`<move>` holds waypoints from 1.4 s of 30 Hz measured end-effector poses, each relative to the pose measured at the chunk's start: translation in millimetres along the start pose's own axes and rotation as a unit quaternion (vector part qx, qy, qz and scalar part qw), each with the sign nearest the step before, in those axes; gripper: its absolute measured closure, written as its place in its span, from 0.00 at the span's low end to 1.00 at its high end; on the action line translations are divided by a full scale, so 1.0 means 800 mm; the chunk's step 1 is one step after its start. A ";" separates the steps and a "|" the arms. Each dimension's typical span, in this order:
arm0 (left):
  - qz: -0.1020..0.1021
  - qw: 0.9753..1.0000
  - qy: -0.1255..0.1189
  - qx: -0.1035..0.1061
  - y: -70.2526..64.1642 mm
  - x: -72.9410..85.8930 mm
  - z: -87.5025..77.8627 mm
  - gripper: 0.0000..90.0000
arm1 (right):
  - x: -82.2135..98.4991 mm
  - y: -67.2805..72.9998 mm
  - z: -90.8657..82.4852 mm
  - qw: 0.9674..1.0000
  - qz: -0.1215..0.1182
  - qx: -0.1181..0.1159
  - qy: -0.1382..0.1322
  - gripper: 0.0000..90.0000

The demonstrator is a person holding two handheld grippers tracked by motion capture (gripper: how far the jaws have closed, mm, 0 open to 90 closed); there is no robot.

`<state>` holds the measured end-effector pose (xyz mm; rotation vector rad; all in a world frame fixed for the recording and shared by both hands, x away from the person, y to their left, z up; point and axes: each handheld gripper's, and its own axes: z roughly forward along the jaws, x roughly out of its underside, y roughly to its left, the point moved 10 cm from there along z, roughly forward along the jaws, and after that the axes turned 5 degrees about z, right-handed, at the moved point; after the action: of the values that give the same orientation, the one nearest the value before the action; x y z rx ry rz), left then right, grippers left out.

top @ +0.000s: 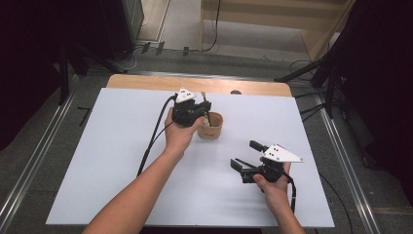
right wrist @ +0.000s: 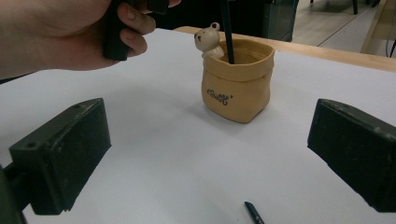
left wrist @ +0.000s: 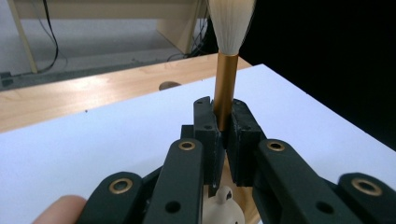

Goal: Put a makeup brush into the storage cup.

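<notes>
Over the pot (top: 210, 125), left tool (left wrist: 226, 126) pinches the brush (left wrist: 225, 88) on its stiff gold ferrule: light, slick, so grip there, not the soft bristles. Right tool (right wrist: 210, 154) sits spread.

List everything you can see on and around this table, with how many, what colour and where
Brush: one, gold ferrule, white bristles, upright, handle down in the pot, clamped by the left gripper.
Pot: one, tan sack shape, small cream bear on its rim, middle of the table.
Small dark object: one, black, on the sheet near the right gripper; too little shows to name it.
Table: one, white sheet over wood.
Left gripper: black, over the pot, shut on the brush.
Right gripper: black, open, facing the pot.
</notes>
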<state>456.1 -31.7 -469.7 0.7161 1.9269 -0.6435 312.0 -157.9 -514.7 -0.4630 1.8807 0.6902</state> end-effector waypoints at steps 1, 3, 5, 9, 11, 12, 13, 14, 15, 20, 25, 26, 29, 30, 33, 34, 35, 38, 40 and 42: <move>-0.003 1.000 0.001 0.003 0.000 0.001 0.001 0.94 | 0.000 0.000 0.000 1.000 0.001 0.000 0.000 0.00; 0.000 1.000 0.006 0.002 0.001 0.003 0.002 0.94 | 0.001 0.001 0.001 1.000 -0.001 0.000 0.001 0.00; 0.000 1.000 0.009 0.006 0.001 0.005 0.002 0.94 | 0.001 0.001 0.001 1.000 -0.002 -0.001 0.002 0.00; -0.001 1.000 0.013 0.009 0.001 0.006 0.001 0.93 | 0.001 0.002 0.002 1.000 -0.001 -0.002 0.002 0.00; -0.009 1.000 0.012 0.015 0.001 0.004 0.000 0.84 | 0.001 0.003 0.002 1.000 -0.002 -0.003 0.001 0.00; -0.017 1.000 0.016 0.019 0.001 0.004 -0.001 0.78 | 0.001 0.003 0.002 1.000 -0.001 -0.003 0.001 0.00; -0.024 0.999 0.019 0.019 0.002 0.004 -0.002 0.73 | 0.001 0.002 0.002 1.000 -0.002 -0.003 0.001 0.00; -0.026 0.999 0.021 0.019 0.003 0.004 -0.003 0.64 | 0.001 0.002 0.002 1.000 -0.001 -0.003 0.002 0.00; -0.025 0.999 0.023 0.016 0.004 0.005 -0.005 0.53 | 0.001 0.002 0.002 1.000 -0.001 -0.002 0.002 0.00; -0.004 0.999 0.029 0.017 0.007 0.003 -0.016 0.13 | 0.000 0.001 0.000 1.000 -0.002 -0.002 0.000 0.00; -0.012 1.000 0.009 0.019 0.019 -0.001 -0.035 0.00 | -0.001 -0.005 -0.002 1.000 -0.002 0.004 -0.001 0.00; -0.010 1.000 0.007 0.017 0.022 0.000 -0.039 0.00 | -0.002 -0.005 -0.002 1.000 -0.002 0.005 -0.003 0.00; -0.022 1.000 0.004 0.009 0.033 0.005 -0.050 0.00 | -0.003 -0.006 -0.003 1.000 0.000 0.005 -0.004 0.00; -0.023 1.000 0.004 0.006 0.036 0.007 -0.054 0.00 | -0.003 -0.006 -0.003 1.000 -0.001 0.005 -0.002 0.00; -0.027 1.000 0.000 0.007 0.039 0.010 -0.065 0.00 | -0.004 -0.006 -0.002 1.000 -0.002 0.005 -0.003 0.00; -0.025 1.000 0.000 0.006 0.039 0.011 -0.068 0.00 | -0.004 -0.006 -0.002 1.000 -0.003 0.005 -0.003 0.00; -0.025 1.000 0.000 0.004 0.039 0.012 -0.072 0.00 | -0.004 -0.006 -0.001 1.000 -0.004 0.006 -0.002 0.00; -0.015 1.000 -0.001 0.001 0.038 0.015 -0.082 0.00 | -0.004 -0.007 0.000 1.000 -0.007 0.007 -0.001 0.00; -0.010 1.000 0.002 0.003 0.037 0.019 -0.085 0.00 | -0.005 -0.007 -0.001 1.000 -0.004 0.008 0.000 0.00; -0.005 1.000 0.005 0.003 0.035 0.022 -0.090 0.00 | -0.007 -0.009 -0.002 1.000 -0.003 0.010 0.004 0.00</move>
<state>426.4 41.2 -459.6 0.7142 1.9392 -0.6525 317.6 -164.1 -511.1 -0.4594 1.8912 0.6652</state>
